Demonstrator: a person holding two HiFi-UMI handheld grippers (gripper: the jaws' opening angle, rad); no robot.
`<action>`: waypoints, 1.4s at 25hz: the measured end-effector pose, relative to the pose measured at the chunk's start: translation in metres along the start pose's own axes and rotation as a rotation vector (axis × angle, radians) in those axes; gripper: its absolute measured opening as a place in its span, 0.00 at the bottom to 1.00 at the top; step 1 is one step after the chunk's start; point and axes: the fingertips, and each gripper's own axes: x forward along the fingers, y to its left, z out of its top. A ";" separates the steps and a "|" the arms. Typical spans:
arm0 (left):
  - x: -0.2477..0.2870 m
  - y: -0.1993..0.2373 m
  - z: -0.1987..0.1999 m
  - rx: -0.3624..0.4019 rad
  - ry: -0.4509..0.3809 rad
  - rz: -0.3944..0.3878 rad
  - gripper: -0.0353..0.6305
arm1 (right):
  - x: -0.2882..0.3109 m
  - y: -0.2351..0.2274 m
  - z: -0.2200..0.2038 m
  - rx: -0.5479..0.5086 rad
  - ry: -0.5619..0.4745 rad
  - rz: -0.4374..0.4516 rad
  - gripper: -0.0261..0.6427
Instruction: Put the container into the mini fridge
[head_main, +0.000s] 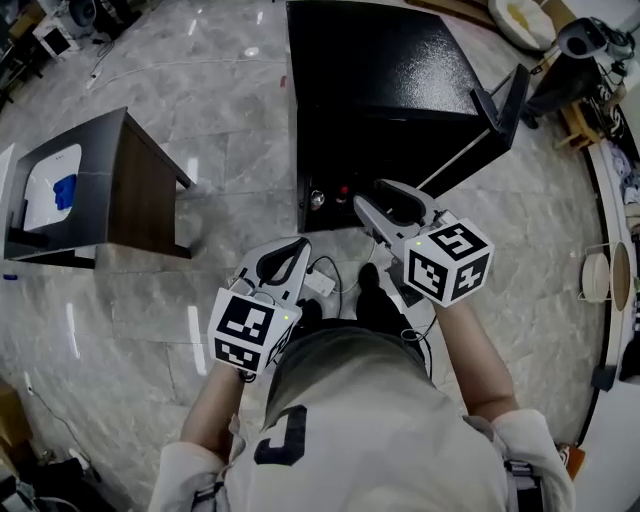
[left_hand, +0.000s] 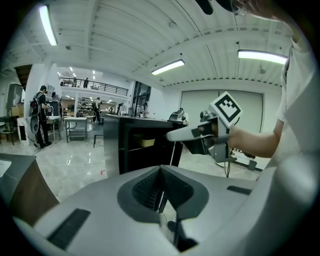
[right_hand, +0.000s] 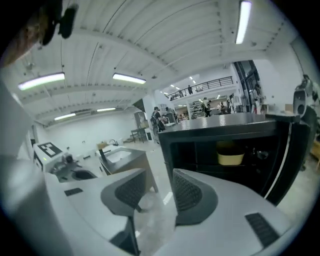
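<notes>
The yellow container (right_hand: 230, 158) is sitting on a shelf inside the open black mini fridge (head_main: 380, 90), while before that fridge the left gripper (head_main: 285, 262) is showing jaws pressed together, empty, and the right gripper (head_main: 375, 195) is showing jaws apart, empty.

Blk fridge (head_main: 380, 90), yel container (right_hand: 230, 158)

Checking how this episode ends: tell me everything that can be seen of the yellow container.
The container is a small, low, pale yellow tub, plastic by its look, upright, with a darker top part that may be a lid. It stands on a shelf inside the black mini fridge, whose door is open. Only the shelf touches it; the right gripper, jaws apart, and the left gripper, jaws together, are both clear of it.
</notes>
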 end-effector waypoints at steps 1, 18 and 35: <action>0.000 0.001 -0.001 -0.001 -0.001 -0.006 0.14 | -0.004 0.011 0.003 0.025 -0.018 0.036 0.28; 0.000 -0.035 0.009 0.041 0.006 0.035 0.14 | -0.059 0.061 -0.010 0.037 -0.089 0.313 0.10; 0.046 -0.156 0.023 0.078 0.003 0.019 0.14 | -0.195 0.021 -0.043 -0.001 -0.092 0.359 0.09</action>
